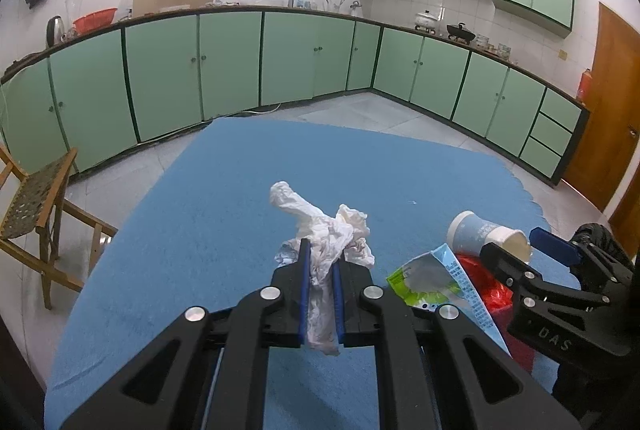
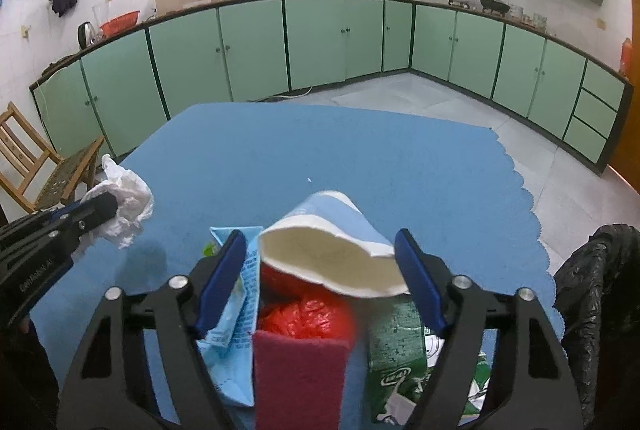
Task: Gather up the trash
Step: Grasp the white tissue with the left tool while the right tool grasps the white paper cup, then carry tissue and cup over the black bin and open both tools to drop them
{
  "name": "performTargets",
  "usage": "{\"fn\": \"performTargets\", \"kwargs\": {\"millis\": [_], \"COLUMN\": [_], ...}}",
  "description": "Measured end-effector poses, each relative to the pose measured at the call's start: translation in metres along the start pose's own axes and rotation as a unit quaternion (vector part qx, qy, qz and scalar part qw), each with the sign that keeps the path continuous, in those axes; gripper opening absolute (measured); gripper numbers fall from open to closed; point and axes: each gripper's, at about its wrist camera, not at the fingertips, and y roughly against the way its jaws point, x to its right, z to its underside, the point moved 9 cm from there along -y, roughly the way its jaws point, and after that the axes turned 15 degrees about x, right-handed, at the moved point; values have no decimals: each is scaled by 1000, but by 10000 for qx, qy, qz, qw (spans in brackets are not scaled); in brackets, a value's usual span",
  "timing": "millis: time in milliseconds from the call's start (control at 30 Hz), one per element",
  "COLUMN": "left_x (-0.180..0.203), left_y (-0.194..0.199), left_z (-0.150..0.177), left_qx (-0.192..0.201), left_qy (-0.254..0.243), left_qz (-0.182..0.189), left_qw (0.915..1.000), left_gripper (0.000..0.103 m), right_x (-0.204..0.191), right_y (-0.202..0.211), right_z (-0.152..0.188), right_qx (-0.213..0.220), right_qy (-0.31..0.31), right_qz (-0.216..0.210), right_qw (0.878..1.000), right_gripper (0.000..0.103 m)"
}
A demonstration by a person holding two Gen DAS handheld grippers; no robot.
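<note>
A: Tissue [image 1: 320,242] first. From the left wrist view, my left hand-held gripper [image 1: 320,262] is clamped on the crumpled wad, held above the blue tabletop [image 1: 200,197]. To its right lie a paper cup [image 1: 480,236] on its side, a green wrapper [image 1: 424,282] and a red bag [image 1: 486,282].

B: And the right wrist view?

A: My right hand-held gripper [image 2: 320,262] stands with fingers apart around the cup's mouth [image 2: 332,254]. I judge the pads not yet pressing, though the right one is very near the rim. Red bag [image 2: 308,314], pink sponge [image 2: 300,378] and a blue packet [image 2: 236,314] crowd beneath. A black bin bag [image 2: 600,290] sits at the right edge.

B: Which step?

A: Picking up, I'd say. Next calls for closing gently on the cup without crushing it, then carrying both to the bag.
</note>
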Motion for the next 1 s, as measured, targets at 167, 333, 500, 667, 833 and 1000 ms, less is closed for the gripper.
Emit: {"fn": "performTargets", "kwargs": {"millis": [167,333,500,667,833,1000], "left_x": [3,6,6,6,9,11], "left_y": [-1,-1,0,3,6,14], "left_z": [4,3,1,-2,-5,-13], "left_qx": [-48,-58,-26,10,64,177], "left_qy": [15,27,19,20,16,-45], "left_qz": [15,45,82,132,202,299], "left_qw": [10000,10000,10000,9999,9998,9994], "left_gripper": [10,10,10,10,10,10], "right_x": [2,2,-1,-4,-5,-2], "right_y": [-3,-2,7,15,24,37], "right_z": [5,7,4,-7,-16,-27], "right_qx": [-123,-216,-124,2,116,267], "right_qy": [147,119,28,-18,-94,-153], "right_qz": [6,-144,-286,-346,-380,-374], "right_qw": [9998,9996,9995,9994,9992,9988], "right_gripper": [58,43,35,34,33,33]}}
